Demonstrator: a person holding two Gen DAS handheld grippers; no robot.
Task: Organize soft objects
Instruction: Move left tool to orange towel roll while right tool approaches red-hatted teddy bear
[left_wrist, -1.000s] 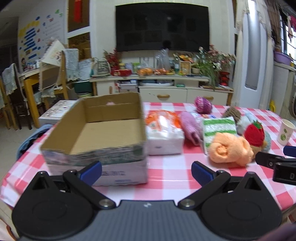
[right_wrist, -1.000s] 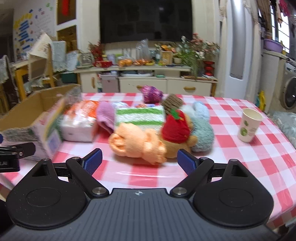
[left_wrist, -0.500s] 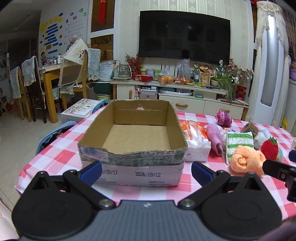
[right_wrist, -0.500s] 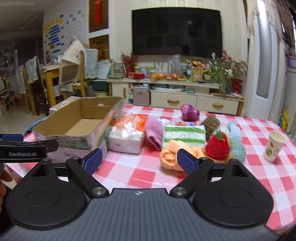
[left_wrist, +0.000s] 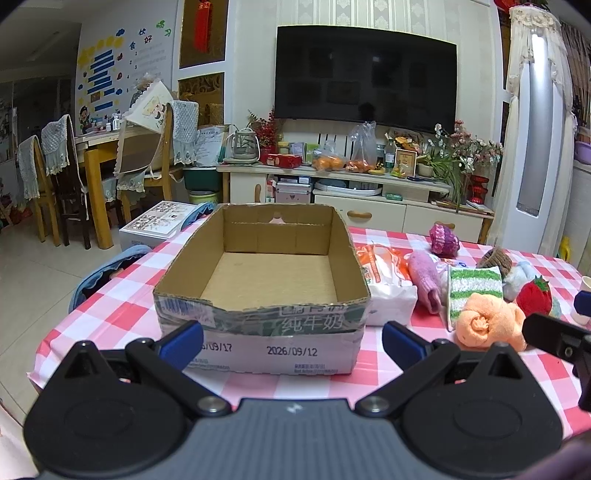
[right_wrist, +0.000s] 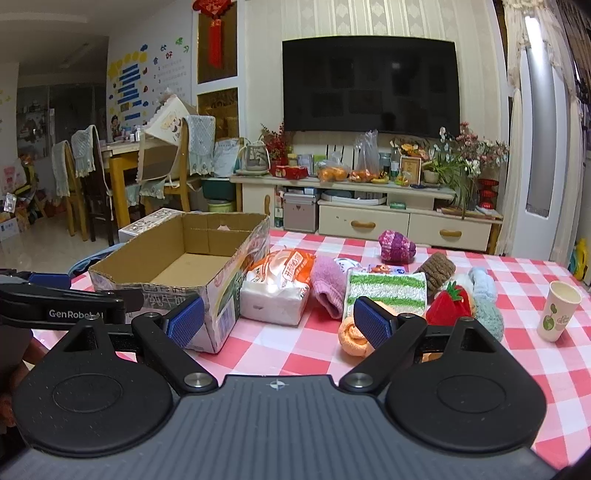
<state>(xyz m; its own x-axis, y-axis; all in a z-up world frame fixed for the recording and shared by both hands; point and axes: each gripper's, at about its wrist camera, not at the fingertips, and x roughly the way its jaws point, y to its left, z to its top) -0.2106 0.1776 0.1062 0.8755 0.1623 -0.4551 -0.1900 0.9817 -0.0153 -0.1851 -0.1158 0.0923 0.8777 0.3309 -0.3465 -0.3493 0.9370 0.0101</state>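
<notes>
I hold both hand-held grippers apart and empty: left hand-held gripper (left_wrist: 291, 341) facing the empty cardboard box (left_wrist: 266, 273), right hand-held gripper (right_wrist: 279, 326) just short of the rolled orange towel (right_wrist: 352, 338) on the bench (right_wrist: 295, 347). It looks light and squashy; I'd pinch its thick middle.

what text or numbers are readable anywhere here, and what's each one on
"2026/09/12": front wall of the cardboard box.
"6/09/17": same wall, its start hidden behind a blue pad of the left hand-held gripper.
"纯牛奶": green band on that wall.
"GenRobot AI", partly covered: the left hand-held gripper's black finger, in the right wrist view.
Too small or blurred: tissue pack, paper cup, wall poster, the box's fine print.
</notes>
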